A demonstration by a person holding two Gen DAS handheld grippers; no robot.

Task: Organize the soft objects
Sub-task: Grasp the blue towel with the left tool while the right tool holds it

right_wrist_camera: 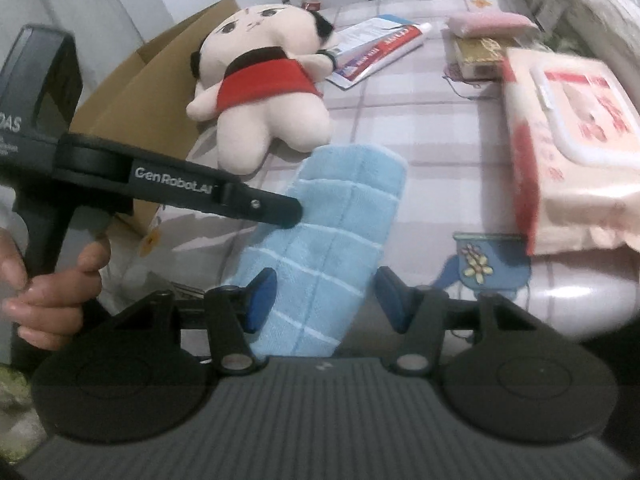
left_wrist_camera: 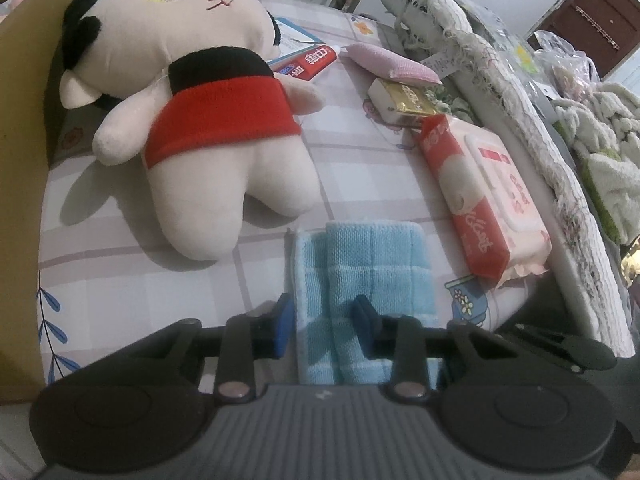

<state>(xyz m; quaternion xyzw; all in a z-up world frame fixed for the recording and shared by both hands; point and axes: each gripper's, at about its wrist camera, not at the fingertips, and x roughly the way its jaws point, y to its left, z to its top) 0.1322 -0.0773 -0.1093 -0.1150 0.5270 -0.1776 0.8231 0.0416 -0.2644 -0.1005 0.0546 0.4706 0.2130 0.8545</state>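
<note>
A folded light-blue towel (left_wrist_camera: 360, 256) (right_wrist_camera: 340, 216) lies on the checked bed sheet (left_wrist_camera: 160, 280) near the front edge. My left gripper (left_wrist_camera: 323, 318) is shut on the towel's left fold, one blue pad at its edge and the other on top. From the right wrist view, one of its black fingers (right_wrist_camera: 276, 210) meets the towel's left side. My right gripper (right_wrist_camera: 328, 300) is open around the towel's near end; the right pad stands clear of the cloth. A plush doll (left_wrist_camera: 200, 112) (right_wrist_camera: 264, 92) in a red and black top lies on its back behind the towel.
A cardboard box (left_wrist_camera: 24, 160) (right_wrist_camera: 160, 100) stands left of the doll. A wet-wipes pack (left_wrist_camera: 488, 200) (right_wrist_camera: 572, 140), a gold-wrapped box (left_wrist_camera: 404, 98), a pink sponge (left_wrist_camera: 394, 64) and a toothpaste tube (left_wrist_camera: 316, 64) lie right and behind. Piled blankets (left_wrist_camera: 520, 100) line the right. A hand (right_wrist_camera: 48, 292) holds the left gripper's handle.
</note>
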